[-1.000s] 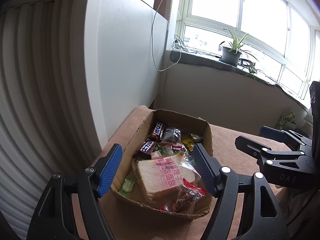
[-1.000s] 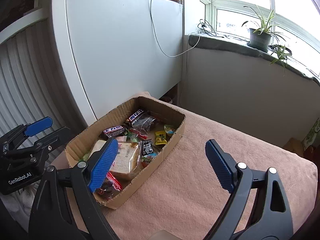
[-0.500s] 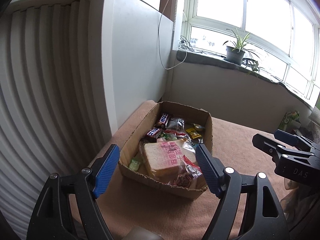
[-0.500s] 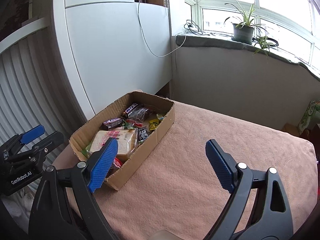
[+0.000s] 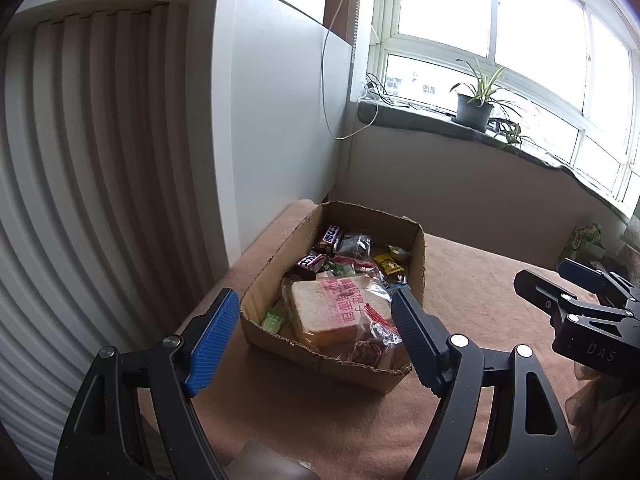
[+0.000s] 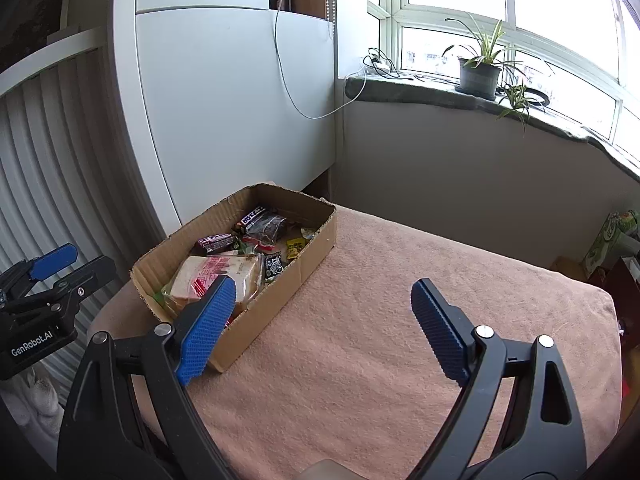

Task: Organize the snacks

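Note:
An open cardboard box [image 5: 418,256] [image 6: 316,256] sits on the left side of a table covered in a pinkish-brown cloth [image 6: 400,320]. Inside lie a wrapped slice of bread [image 5: 328,312] [image 6: 216,270], chocolate bars [image 5: 332,236] [image 6: 216,242], a yellow packet [image 5: 386,263] [image 6: 295,246] and several small sweets. My left gripper [image 5: 316,334] hovers open just short of the box's near end, nothing between its blue pads. My right gripper [image 6: 320,320] is open above bare cloth to the right of the box, and also shows as the right gripper [image 5: 576,304] at the edge of the left wrist view.
A white cabinet [image 6: 224,112] and ribbed white panel [image 5: 80,200] stand behind and left of the table. A grey sill holds a potted plant [image 6: 480,74] under the window. A green carton [image 6: 608,240] stands past the table's far right corner.
Both grippers have drawn back from the box, so it looks smaller and farther in both views. Both stay open and empty. The box and snacks have not moved.

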Action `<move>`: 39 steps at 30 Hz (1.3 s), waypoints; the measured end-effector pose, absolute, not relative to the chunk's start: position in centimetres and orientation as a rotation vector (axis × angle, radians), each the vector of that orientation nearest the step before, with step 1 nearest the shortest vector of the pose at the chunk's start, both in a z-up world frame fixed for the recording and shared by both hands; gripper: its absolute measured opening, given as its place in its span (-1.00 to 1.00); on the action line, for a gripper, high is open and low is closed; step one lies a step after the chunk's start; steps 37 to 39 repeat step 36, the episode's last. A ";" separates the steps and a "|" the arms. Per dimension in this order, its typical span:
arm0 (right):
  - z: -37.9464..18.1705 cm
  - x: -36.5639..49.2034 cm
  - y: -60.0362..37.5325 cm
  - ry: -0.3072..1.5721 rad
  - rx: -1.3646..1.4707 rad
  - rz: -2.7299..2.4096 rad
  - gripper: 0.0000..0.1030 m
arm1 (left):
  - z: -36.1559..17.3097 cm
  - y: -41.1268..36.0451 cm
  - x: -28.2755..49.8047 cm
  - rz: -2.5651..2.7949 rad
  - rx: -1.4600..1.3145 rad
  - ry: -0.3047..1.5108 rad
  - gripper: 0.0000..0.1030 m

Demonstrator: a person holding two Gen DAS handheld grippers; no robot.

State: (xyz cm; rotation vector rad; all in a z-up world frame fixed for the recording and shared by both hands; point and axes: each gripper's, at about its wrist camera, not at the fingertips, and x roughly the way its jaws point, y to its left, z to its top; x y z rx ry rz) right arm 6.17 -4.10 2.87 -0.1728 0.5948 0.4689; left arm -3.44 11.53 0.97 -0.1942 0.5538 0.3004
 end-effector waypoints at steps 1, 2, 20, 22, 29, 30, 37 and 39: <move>2.9 6.1 -4.1 0.591 -0.174 0.466 0.78 | 1.0 11.6 -3.5 0.302 -0.196 0.553 0.52; 3.0 6.1 -4.2 0.589 -0.172 0.467 0.78 | 1.0 11.6 -3.5 0.303 -0.198 0.551 0.52; 3.6 6.1 -5.2 0.571 -0.165 0.452 0.78 | 1.4 10.8 -3.4 0.293 -0.188 0.538 0.54; 3.6 6.1 -5.2 0.570 -0.168 0.452 0.78 | 1.5 10.7 -3.4 0.295 -0.190 0.535 0.54; 4.0 6.3 -5.5 0.561 -0.159 0.444 0.78 | 1.6 10.4 -3.1 0.286 -0.183 0.533 0.54; 4.0 6.3 -5.5 0.562 -0.155 0.442 0.78 | 1.7 10.3 -3.0 0.288 -0.182 0.533 0.55; 3.8 6.6 -5.8 0.568 -0.145 0.435 0.78 | 1.6 10.2 -3.0 0.292 -0.178 0.534 0.55; 3.8 6.6 -5.8 0.568 -0.145 0.435 0.78 | 1.6 10.2 -3.0 0.292 -0.178 0.534 0.55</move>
